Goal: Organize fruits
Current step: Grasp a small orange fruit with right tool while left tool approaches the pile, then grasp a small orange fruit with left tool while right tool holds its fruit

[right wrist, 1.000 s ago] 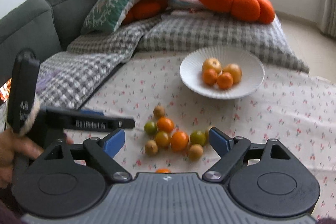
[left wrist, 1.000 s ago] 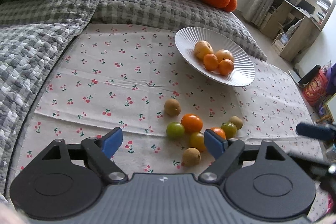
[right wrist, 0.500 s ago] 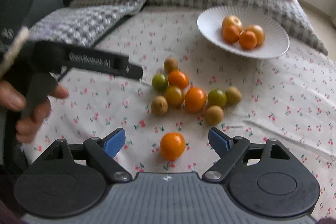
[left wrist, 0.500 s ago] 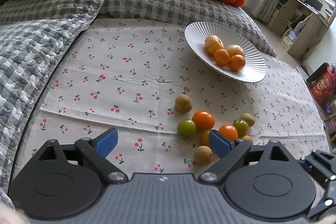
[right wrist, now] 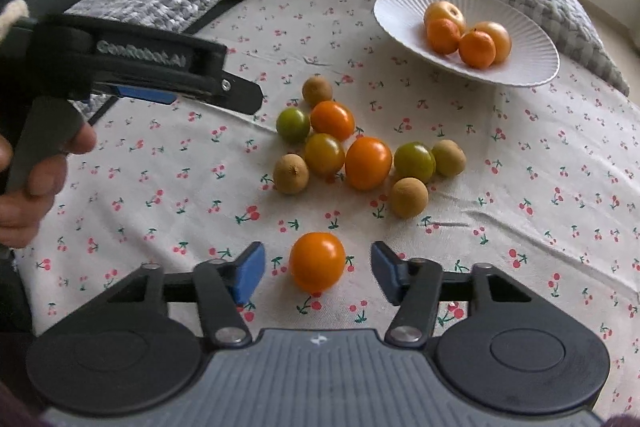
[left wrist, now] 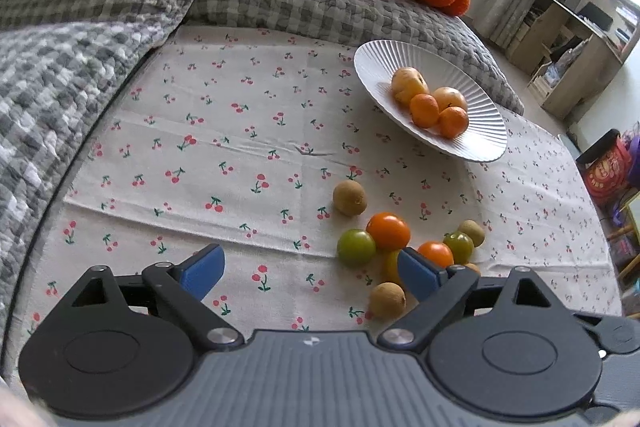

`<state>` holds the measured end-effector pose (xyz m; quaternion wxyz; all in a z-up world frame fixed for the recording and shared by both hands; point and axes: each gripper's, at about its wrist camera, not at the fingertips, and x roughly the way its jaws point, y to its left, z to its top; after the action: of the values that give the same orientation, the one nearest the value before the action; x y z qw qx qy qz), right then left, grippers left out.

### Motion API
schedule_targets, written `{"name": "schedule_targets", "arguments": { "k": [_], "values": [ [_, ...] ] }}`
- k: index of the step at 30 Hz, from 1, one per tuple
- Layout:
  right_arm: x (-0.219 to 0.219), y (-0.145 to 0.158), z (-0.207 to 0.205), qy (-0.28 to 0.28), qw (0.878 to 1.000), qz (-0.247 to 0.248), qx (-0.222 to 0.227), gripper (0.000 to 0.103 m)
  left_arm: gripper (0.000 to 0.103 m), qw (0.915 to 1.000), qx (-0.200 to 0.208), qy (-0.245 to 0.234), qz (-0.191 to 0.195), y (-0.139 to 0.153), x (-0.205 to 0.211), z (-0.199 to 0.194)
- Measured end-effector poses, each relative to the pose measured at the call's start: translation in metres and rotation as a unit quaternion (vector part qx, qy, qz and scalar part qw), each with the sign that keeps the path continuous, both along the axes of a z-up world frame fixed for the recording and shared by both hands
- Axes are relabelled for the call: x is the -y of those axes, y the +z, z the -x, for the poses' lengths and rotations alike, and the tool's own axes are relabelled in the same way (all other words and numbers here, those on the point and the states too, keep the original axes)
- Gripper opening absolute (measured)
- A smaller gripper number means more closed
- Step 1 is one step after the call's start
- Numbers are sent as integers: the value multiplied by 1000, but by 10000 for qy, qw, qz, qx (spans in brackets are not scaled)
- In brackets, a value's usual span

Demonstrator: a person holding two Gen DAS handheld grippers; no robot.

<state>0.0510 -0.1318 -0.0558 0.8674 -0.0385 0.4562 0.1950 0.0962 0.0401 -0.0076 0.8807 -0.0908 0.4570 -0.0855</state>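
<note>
Your right gripper (right wrist: pixel 316 273) is sitting low over the cherry-print cloth (right wrist: pixel 520 187) with a lone orange tomato (right wrist: pixel 317 261) between its blue pads — jaws have just been closing in, but there are gaps on both sides, nothing gripped. Only the right wrist view is showing that tomato; the left one is missing it. Your left gripper (left wrist: pixel 310 269) is standing wide with only cloth between the fingers. Its right finger is hiding part of the loose fruit cluster (left wrist: pixel 388 231), which the right view is showing whole (right wrist: pixel 360 151). Both views are showing the white ribbed plate (left wrist: pixel 372 63) holding four orange-yellow fruits (left wrist: pixel 430 103). The right view is also catching your left hand (right wrist: pixel 28 187) on its handle.
</note>
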Motion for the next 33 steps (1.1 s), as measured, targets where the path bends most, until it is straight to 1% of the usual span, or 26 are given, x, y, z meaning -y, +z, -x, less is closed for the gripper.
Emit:
{"name": "schedule_targets", "arguments": {
  "k": [2, 3, 4, 6, 9, 12, 14, 16, 19, 21, 24, 26, 31, 33],
  "values": [
    [-1, -2, -1, 17, 10000, 12, 0, 38, 90, 9999, -43, 51, 81, -2, -3, -2],
    [-2, -2, -1, 53, 10000, 17, 3, 31, 90, 9999, -61, 69, 142, -2, -4, -3],
    [-3, -2, 0, 82, 10000, 40, 13, 29, 90, 9997, -70, 88, 199, -2, -5, -3],
    [-4, -1, 1, 126, 9998, 104, 81, 29, 90, 9996, -39, 97, 278, -2, -6, -4],
    [-1, 5, 1, 96, 9998, 52, 170, 28, 90, 9998, 62, 66, 189, -2, -3, -6],
    [12, 18, -2, -140, 9993, -144, 318, 28, 90, 9999, 112, -85, 40, -6, 5, -8],
    [22, 24, -6, -324, 9984, -262, 381, 28, 89, 9998, 123, -183, 37, -9, 10, -11],
    [32, 28, -9, -516, 9972, -342, 410, 28, 89, 9996, 76, -234, 120, -11, 12, -16],
    [40, 28, -13, -713, 9959, -418, 373, 28, 88, 9991, 1, -234, 341, -15, 17, -25],
    [43, 29, -14, -781, 9952, -462, 368, 28, 82, 9987, 30, -340, 370, -16, 25, -30],
    [45, 33, -15, -842, 9941, -551, 407, 28, 78, 9973, 306, -665, 14, -12, 40, -33],
    [48, 36, -12, -854, 9936, -594, 447, 28, 74, 9952, 370, -884, -169, -12, 49, -36],
    [49, 36, -12, -832, 9937, -607, 438, 28, 69, 9930, 229, -1130, -253, -23, 64, -40],
    [48, 36, -11, -820, 9938, -609, 443, 28, 68, 9927, 233, -1137, -329, -27, 67, -41]
  ]
}}
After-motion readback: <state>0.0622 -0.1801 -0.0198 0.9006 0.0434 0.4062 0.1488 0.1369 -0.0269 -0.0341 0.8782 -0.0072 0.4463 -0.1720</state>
